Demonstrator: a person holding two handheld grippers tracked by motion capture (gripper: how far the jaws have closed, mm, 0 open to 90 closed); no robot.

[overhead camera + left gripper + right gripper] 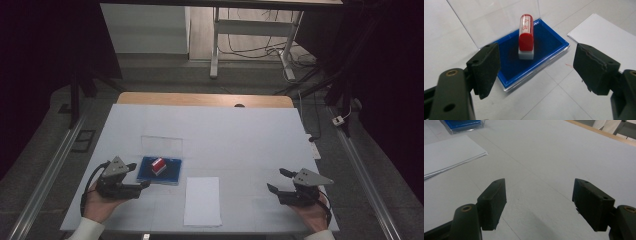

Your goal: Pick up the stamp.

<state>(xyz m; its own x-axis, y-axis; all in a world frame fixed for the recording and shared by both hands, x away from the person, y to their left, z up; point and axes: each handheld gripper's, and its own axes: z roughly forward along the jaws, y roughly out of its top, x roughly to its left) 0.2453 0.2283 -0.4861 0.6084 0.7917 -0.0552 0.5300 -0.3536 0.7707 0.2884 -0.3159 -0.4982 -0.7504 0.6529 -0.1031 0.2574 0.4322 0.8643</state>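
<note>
A red stamp (526,37) with a white base stands on a blue ink pad (531,56), whose clear lid (494,17) is folded back. From above, the stamp (158,165) and ink pad (160,170) sit left of the table's centre. My left gripper (138,175) is open just left of the pad; in its own view the left gripper (535,68) has its jaws spread before the pad. A stack of white paper (202,201) lies near the front edge. My right gripper (279,180) stands open at the right; the right gripper (539,202) holds nothing.
The white table top (240,140) has a wooden strip (205,99) along its far edge. Beyond it stand a white desk frame (250,30) and floor cables (260,50). The paper (449,155) and the ink pad's corner (461,125) appear far left in the right gripper view.
</note>
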